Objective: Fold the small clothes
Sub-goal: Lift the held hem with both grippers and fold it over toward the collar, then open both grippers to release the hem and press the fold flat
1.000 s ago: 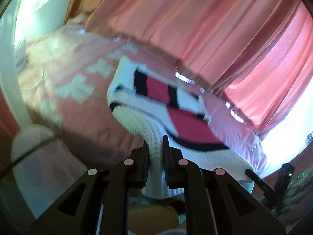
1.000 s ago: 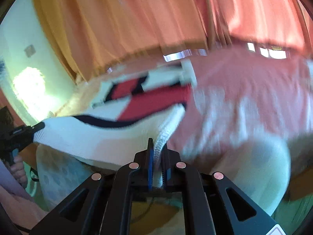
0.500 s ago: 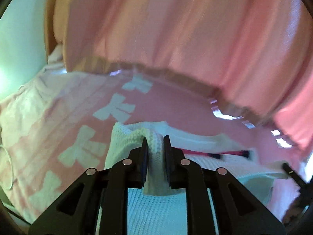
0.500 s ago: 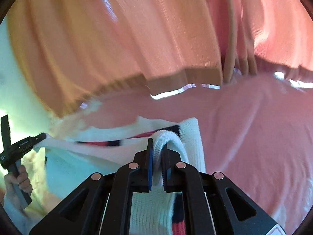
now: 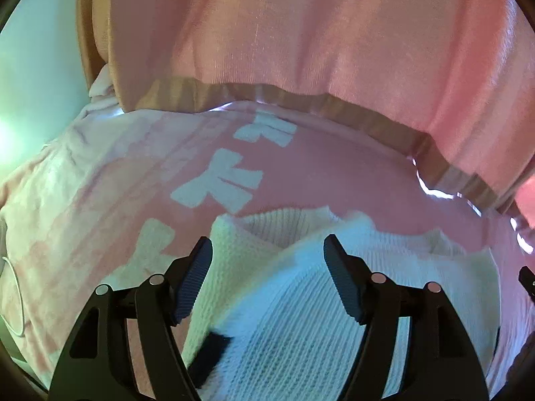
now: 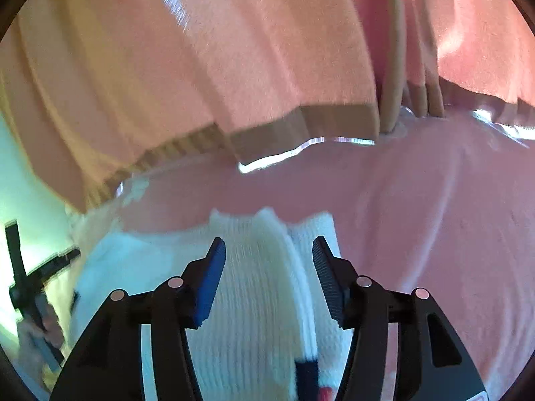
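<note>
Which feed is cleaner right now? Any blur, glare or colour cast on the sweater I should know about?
Left wrist: sharper, knit ribs readable on the sweater; green-cyan cast, blown-out glare at the left edge. Right wrist: motion smear over the sweater and curtain, bright slit under its hem. Both bend with the fisheye lens.

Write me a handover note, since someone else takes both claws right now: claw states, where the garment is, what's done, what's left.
Left claw: jaws opening, pads off the knit, fabric lying between them.
Right claw: jaws opening too, nothing gripped.
White knit sweater: lying on the pink bedspread below the curtain, its near part doubled over the far part; a dark stripe shows near the left claw.
Done: this fold is laid down.
Left: probably back both claws away, smooth it, then fold again.
</note>
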Available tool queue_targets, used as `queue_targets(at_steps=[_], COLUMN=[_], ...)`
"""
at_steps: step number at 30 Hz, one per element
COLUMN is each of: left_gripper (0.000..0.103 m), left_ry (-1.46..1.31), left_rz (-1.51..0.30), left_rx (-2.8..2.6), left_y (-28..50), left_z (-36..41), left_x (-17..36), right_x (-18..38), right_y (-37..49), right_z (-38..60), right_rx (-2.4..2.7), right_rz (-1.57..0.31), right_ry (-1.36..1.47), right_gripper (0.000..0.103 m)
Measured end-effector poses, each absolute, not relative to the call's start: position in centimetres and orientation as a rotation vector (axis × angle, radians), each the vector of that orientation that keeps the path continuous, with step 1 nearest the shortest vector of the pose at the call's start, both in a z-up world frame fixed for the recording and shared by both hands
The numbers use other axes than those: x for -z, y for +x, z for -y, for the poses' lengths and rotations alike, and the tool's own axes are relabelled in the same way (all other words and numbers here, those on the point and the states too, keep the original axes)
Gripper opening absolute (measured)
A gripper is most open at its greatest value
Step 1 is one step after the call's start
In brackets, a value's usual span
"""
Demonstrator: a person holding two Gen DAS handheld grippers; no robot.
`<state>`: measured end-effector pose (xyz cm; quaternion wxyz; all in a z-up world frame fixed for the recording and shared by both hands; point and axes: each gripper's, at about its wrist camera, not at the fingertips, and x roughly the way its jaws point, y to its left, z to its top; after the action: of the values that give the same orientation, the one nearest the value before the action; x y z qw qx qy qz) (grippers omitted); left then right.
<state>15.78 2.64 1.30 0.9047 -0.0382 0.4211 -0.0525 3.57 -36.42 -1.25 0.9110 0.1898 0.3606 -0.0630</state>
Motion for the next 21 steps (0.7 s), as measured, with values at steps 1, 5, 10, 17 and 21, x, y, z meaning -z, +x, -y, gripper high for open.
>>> queue_targets(at_steps=[1, 5, 10, 17, 21], left_gripper=[0.068, 0.067, 0.011, 0.008, 0.01], left_ry=[-0.05, 0.04, 0.016, -0.059, -0.037], left_rz=[-0.882, -0.963, -1.065, -1.024, -1.083], left_rx=[0.119, 0.119, 0.159, 0.115, 0.069], left_y=[15.6, 15.4, 15.7, 16.0, 16.8], left_z=[-2.5, -2.1, -2.3, -3.5, -3.4], left_x=[-0.9, 1.7, 3.8, 2.0, 4.3], right_x=[1.9, 5.3, 7.3, 2.2, 7.8], right_y=[3.4, 3.3, 3.4, 2.3, 4.7], right_z=[36.3, 36.4, 36.5, 35.7, 35.3], right_rx=[0.125, 0.112, 0.077, 0.114, 0.166], right_rz=[-0.784, -0.941, -0.997, -0.804, -1.042], right_ry=[0.377, 0.35, 0.334, 0.298, 0.301], right_gripper=[0.061, 0.061, 0.008, 0.006, 0.008])
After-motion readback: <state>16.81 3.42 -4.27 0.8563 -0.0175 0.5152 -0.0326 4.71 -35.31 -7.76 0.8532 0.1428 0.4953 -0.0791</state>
